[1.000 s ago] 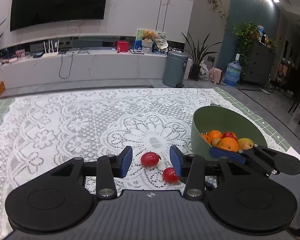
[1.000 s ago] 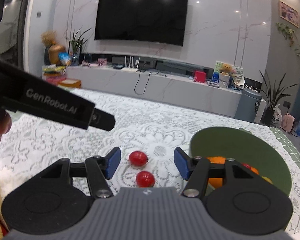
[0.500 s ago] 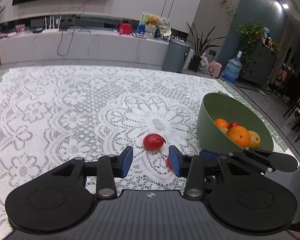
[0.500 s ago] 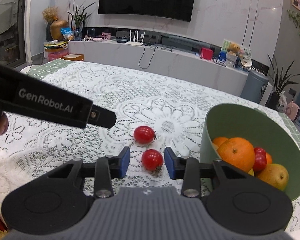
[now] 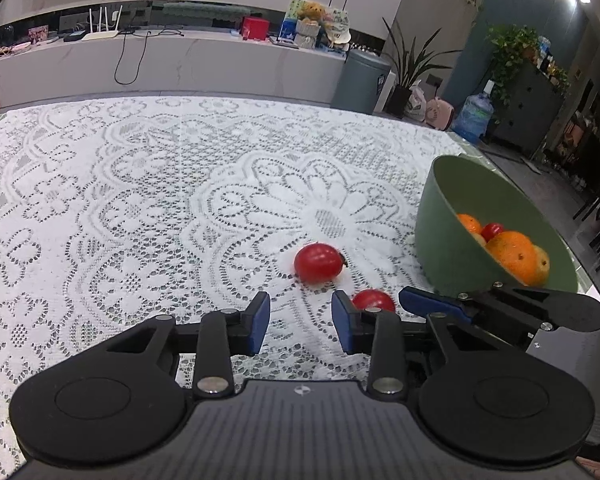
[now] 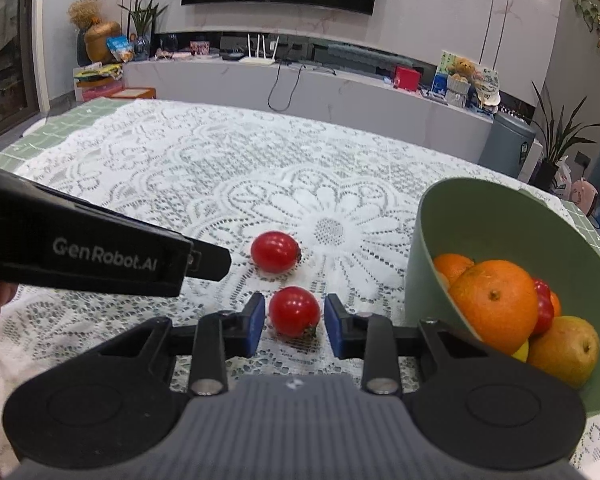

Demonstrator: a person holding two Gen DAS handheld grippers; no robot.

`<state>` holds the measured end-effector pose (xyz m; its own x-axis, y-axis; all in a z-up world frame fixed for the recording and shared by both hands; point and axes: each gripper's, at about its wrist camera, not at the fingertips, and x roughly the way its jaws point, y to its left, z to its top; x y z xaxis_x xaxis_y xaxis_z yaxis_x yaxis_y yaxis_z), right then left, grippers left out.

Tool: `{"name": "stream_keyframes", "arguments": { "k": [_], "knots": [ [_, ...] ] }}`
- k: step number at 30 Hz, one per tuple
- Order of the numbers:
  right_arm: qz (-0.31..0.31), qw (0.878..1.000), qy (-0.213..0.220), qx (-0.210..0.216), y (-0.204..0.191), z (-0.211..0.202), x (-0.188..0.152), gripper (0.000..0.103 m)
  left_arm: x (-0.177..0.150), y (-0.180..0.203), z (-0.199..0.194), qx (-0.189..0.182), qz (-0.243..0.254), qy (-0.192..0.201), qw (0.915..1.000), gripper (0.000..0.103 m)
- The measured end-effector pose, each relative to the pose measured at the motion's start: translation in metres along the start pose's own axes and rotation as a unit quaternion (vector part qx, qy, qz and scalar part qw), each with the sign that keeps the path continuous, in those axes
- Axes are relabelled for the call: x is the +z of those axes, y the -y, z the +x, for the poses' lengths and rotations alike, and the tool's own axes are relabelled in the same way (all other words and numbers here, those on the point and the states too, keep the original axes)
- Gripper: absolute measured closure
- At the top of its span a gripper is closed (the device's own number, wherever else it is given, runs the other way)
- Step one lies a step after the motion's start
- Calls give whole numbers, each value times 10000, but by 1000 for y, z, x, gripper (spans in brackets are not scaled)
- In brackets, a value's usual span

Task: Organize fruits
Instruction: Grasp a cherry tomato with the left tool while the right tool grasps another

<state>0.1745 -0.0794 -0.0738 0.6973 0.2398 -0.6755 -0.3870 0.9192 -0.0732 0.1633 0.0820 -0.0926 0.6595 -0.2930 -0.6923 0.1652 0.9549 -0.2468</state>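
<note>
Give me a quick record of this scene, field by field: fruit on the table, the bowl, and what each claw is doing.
surface: white lace tablecloth
loose fruit: two red tomatoes, near tomato and far tomato
bowl: green bowl, to the right of the tomatoes, tipped toward the camera
bowl contents: oranges, a small red fruit, a yellowish pear
right claw: closing around the near tomato, slim gaps at both pads
left claw: closing, nothing between the pads, short of the far tomato
</note>
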Motion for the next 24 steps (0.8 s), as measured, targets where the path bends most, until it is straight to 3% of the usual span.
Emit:
{"name": "stream_keyframes", "arguments": {
  "k": [14, 18, 24],
  "knots": [
    [92, 9997, -198, 73, -1, 15, -2, 77, 1, -2, 8, 31, -9, -75, 10000, 62],
    [152, 9997, -175, 85, 1, 14, -2, 78, 3, -2, 11, -44, -30, -91, 9999, 62],
    [81, 9996, 90, -252, -3, 5, -3, 78, 12, 4, 22, -372, 11, -69, 9993, 62]
  ]
}}
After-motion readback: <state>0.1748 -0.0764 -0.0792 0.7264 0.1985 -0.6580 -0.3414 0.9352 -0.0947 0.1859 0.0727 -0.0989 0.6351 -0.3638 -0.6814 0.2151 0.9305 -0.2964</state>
